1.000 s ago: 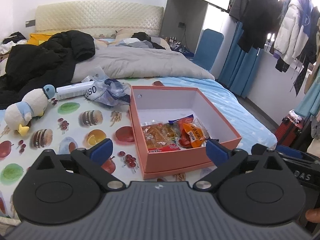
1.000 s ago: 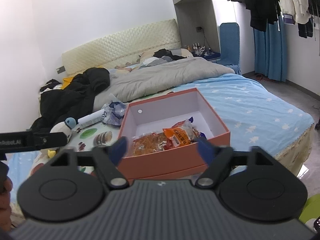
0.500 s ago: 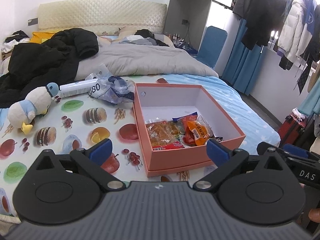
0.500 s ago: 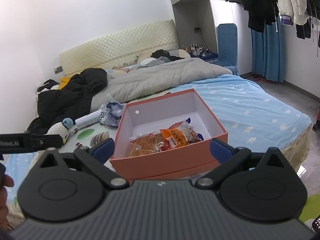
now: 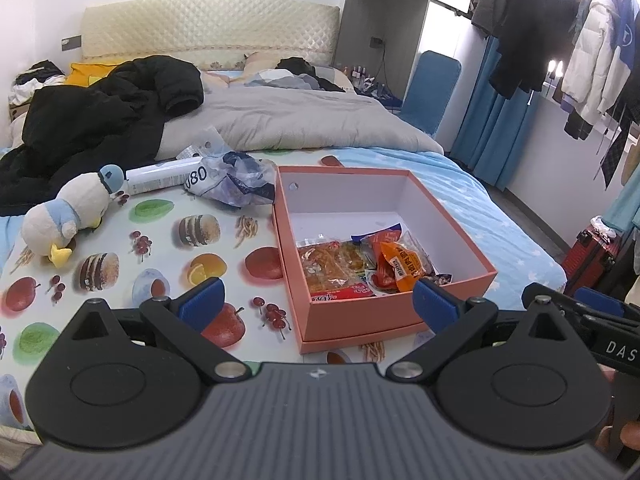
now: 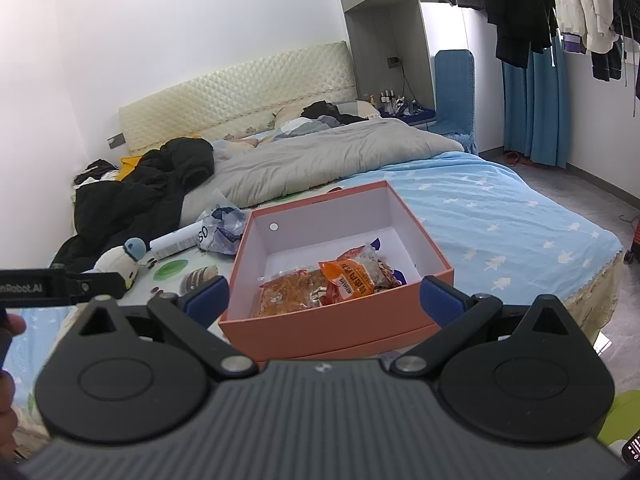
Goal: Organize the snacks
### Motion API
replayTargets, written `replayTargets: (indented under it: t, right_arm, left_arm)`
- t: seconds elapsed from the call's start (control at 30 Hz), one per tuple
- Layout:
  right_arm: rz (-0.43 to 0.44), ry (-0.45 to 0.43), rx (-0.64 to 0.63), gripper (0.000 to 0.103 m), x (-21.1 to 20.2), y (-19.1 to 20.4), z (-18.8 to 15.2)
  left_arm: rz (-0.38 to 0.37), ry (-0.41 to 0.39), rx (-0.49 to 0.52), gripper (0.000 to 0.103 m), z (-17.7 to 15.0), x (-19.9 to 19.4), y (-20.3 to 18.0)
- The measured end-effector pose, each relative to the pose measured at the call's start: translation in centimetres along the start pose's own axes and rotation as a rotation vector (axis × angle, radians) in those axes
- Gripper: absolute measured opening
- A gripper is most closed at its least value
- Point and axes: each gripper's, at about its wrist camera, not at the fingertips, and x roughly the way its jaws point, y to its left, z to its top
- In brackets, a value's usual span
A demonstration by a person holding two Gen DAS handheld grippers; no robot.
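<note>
Both tongs wide, nothing held: left gripper [image 5: 316, 300], right gripper [image 6: 324, 298]. Snack packets [image 5: 368, 264] lie in near half of pink box [image 5: 452, 236] on bed. Prob light, crinkly, slippery, crushable; pinch at seam edge.

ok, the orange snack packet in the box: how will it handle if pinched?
The orange snack packet looks crinkly and puffed, so probably floppy and light. Its glossy film may slip. It leans on other packets in the pink box, so lifting may drag them.

Both wrist views downward (close), sharing box [image 5: 384, 320]
</note>
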Motion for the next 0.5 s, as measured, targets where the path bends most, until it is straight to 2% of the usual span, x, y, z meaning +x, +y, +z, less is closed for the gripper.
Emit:
replayTargets:
  t: [0.5]
  right_arm:
    - [0.003,-0.010,-0.015,0.103,-0.26,0.20,0.44]
  left_arm:
    - [-0.004,-0.003,-0.005,0.102,0.00,-0.21,0.12]
